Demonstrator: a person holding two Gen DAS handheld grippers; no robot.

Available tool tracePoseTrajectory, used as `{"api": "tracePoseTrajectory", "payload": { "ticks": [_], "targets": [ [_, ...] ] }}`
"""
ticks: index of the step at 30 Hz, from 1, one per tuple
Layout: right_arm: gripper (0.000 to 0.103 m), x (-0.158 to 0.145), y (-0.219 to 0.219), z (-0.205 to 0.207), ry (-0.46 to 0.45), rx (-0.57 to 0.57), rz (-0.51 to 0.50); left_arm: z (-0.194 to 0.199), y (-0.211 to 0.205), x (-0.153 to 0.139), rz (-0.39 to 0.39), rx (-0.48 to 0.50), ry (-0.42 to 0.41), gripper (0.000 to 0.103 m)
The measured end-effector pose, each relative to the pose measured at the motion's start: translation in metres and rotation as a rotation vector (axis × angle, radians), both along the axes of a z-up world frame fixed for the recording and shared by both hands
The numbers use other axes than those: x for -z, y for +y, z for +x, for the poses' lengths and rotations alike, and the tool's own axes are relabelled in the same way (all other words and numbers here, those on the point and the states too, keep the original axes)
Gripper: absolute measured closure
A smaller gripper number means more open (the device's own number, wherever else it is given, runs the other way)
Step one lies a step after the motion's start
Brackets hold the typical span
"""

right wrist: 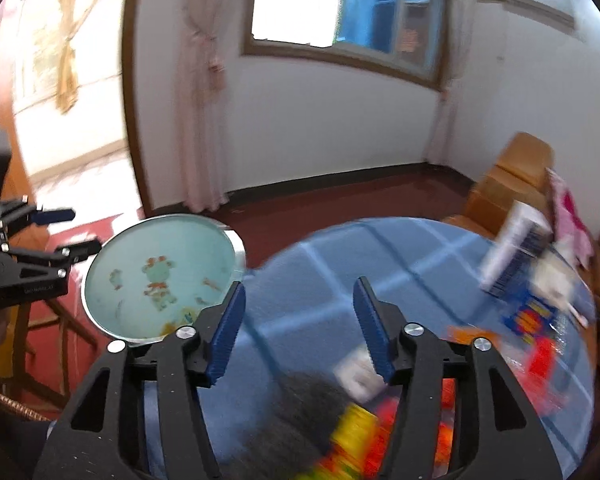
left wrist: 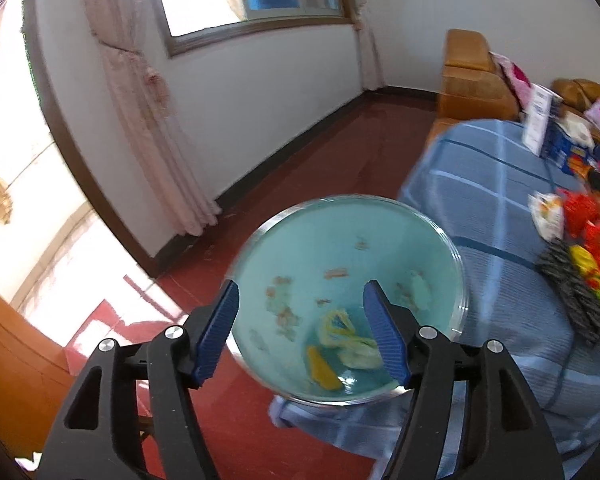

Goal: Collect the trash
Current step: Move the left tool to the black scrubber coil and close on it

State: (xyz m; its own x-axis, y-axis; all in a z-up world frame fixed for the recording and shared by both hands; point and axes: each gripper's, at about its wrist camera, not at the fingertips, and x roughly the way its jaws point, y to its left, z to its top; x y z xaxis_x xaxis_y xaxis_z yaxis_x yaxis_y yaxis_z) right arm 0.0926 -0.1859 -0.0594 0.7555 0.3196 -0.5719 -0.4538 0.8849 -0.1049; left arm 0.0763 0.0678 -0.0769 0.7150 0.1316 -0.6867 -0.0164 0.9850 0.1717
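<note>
Left wrist view is looking down into a pale turquoise basin [left wrist: 340,264] sitting at the near edge of a round table, and a few scraps of trash [left wrist: 348,340] are lying at its bottom: a yellowish crumpled wrapper and an orange piece beside it. The left gripper [left wrist: 304,332] is hanging just above the basin's near rim with its blue pads [left wrist: 220,332] standing well apart and nothing between them; the basin shows only behind the gap. More trash is waiting on the table's right side, where a heap of red, orange and yellow wrappers [left wrist: 588,236] is lying next to a dark grey knitted cloth [left wrist: 576,300].

From the right wrist, the right gripper [right wrist: 300,328] is hovering over the blue checked tablecloth [right wrist: 324,280], jaws likewise spread and gripping nothing. Blurred below it, the wrappers and the grey cloth are spreading across the near part of the table, with a small white packet [right wrist: 356,376] showing just beside the right finger. The basin is sitting to the left, a cartoon figure printed inside, and the left gripper is showing beyond it, open.

Further off, a white and blue box [right wrist: 512,248] is standing at the table's far right, an orange-brown sofa [left wrist: 472,76] is sitting behind it, and pink curtains [left wrist: 140,92] are hanging beside the window over a dark red floor [left wrist: 300,160].
</note>
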Motion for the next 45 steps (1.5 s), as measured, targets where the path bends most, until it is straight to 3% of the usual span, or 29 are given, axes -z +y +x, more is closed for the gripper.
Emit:
{"api": "tracePoseTrajectory", "payload": {
  "ticks": [2,5,7,10,15,20,23,28,33,37,42,43,45],
  "targets": [
    [0.039,-0.008,-0.041,-0.012,-0.011,0.087,0.029,-0.003,-0.017,0.004,0.004,0.036,0.011,0.03],
    [0.037,-0.009,-0.09,-0.026,-0.019,0.21,0.034,-0.012,-0.048,0.005,0.0,0.107,0.02,0.029],
    [0.036,-0.002,-0.127,-0.041,-0.006,0.302,0.033,-0.019,-0.069,0.002,-0.009,0.148,0.021,0.028],
    [0.035,0.016,-0.162,-0.06,0.019,0.395,0.031,-0.031,-0.095,-0.006,-0.02,0.196,0.007,0.018],
    [0.035,0.043,-0.195,-0.089,0.049,0.474,0.068,-0.051,-0.151,-0.011,-0.011,0.299,-0.015,0.009],
    [0.032,0.051,-0.215,-0.105,0.041,0.517,0.117,-0.055,-0.183,0.009,0.033,0.354,0.021,0.007],
    [0.032,0.054,-0.224,-0.107,0.039,0.544,0.133,-0.049,-0.181,0.022,0.086,0.331,0.033,0.007],
    [0.03,0.059,-0.233,-0.108,0.04,0.567,0.16,-0.024,-0.135,0.022,0.13,0.193,0.028,0.007],
    [0.03,0.064,-0.227,-0.107,0.048,0.557,0.168,-0.012,-0.101,0.009,0.074,0.096,0.022,0.007],
    [0.03,0.063,-0.222,-0.107,0.041,0.56,0.162,-0.031,-0.103,-0.011,-0.003,0.111,-0.027,0.007],
    [0.03,0.061,-0.221,-0.106,0.035,0.563,0.19,-0.032,-0.128,-0.005,0.012,0.178,-0.027,0.008],
    [0.03,0.061,-0.221,-0.105,0.035,0.562,0.199,-0.026,-0.131,0.002,0.013,0.181,-0.014,0.009],
    [0.03,0.061,-0.218,-0.101,0.035,0.56,0.206,-0.014,-0.135,0.015,0.008,0.182,0.024,0.021]
  ]
}}
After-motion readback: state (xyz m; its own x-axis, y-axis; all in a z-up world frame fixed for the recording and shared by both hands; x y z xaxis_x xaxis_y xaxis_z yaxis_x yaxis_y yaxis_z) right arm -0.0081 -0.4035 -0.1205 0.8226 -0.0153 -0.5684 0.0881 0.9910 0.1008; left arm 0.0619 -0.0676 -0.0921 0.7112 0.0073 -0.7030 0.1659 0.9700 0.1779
